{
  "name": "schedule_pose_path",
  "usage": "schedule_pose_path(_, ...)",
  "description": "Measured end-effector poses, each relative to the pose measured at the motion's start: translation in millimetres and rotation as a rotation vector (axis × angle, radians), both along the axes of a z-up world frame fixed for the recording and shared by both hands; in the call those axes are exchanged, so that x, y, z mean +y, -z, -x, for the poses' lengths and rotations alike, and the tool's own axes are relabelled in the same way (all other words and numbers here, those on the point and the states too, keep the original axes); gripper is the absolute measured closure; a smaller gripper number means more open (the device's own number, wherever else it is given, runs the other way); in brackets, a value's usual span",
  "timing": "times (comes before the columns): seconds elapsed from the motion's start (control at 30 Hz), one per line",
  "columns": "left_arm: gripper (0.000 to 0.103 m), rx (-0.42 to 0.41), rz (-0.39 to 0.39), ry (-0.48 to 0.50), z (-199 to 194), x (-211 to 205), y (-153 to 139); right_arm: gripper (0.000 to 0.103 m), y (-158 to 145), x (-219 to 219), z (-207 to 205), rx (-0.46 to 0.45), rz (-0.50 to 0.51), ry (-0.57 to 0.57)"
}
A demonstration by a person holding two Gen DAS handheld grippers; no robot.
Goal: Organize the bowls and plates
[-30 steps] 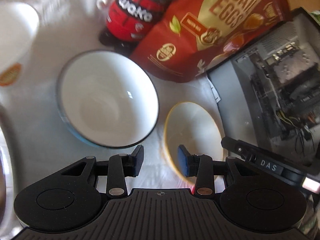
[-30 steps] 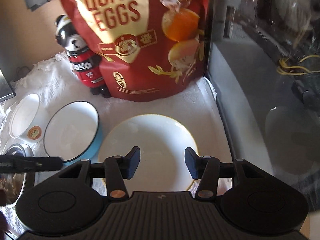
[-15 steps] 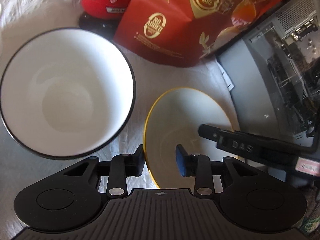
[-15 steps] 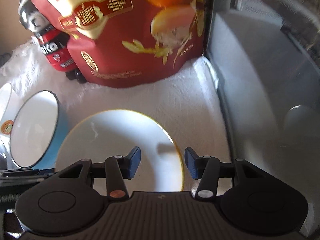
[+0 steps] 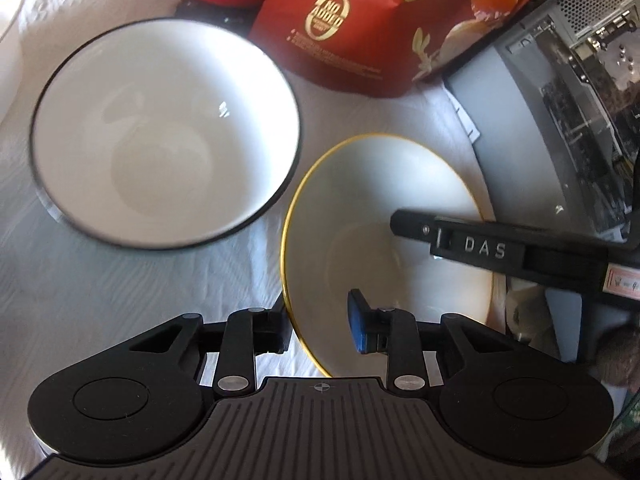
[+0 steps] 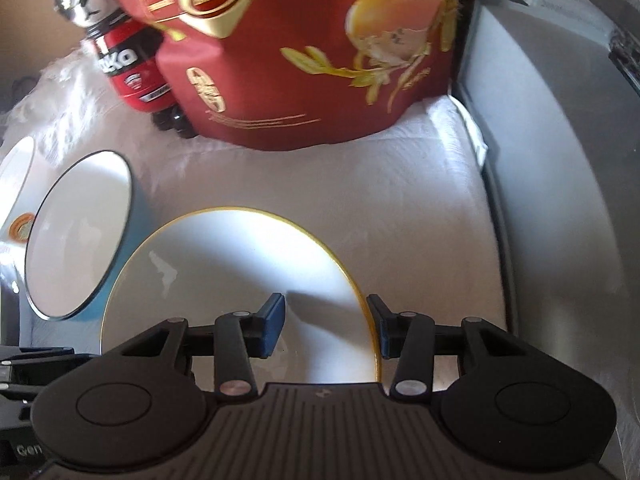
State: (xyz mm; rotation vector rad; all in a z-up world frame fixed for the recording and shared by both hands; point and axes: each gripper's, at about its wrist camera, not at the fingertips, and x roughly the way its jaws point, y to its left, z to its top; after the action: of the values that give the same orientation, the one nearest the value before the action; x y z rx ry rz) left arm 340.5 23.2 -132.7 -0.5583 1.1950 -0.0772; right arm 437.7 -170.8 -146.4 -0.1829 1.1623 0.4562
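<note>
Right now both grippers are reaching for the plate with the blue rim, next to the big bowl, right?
Not quite. The plate has a yellow rim, not blue; the left wrist view shows it clearly. The rest holds: the left gripper and the right gripper both straddle its edge, and it lies beside the big bowl.

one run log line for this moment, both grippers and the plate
left gripper: closing, fingers straddle rim of gold-rimmed white plate, no pinch yet | right gripper: closing, straddles opposite rim | plate: on white cloth
</note>
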Motion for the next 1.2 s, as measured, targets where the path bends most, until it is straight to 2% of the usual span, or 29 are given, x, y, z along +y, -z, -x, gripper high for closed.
schedule_pose_path(0.4,0.072,0.043,0.051,0.003,46.8,25.3,-1.8,0.059,-14.6,31.7,45.0,-0.047,0.048,-0.107)
schedule_pose_path(0.6,0.072,0.05,0.068,-0.032,68.3,43.6,-2.9,0.059,-14.0,39.7,62.1,-0.009,0.002,-0.107)
schedule_pose_path(0.93,0.072,0.08,0.026,-0.083,104.8,74.9,-7.9,0.059,-15.1,57.3,96.9,0.064,-0.078,-0.153)
schedule_pose_path(1.2,0.072,0.071,0.005,-0.088,114.6,89.6,-11.9,0.058,-14.6,60.2,122.5,0.12,-0.124,-0.128)
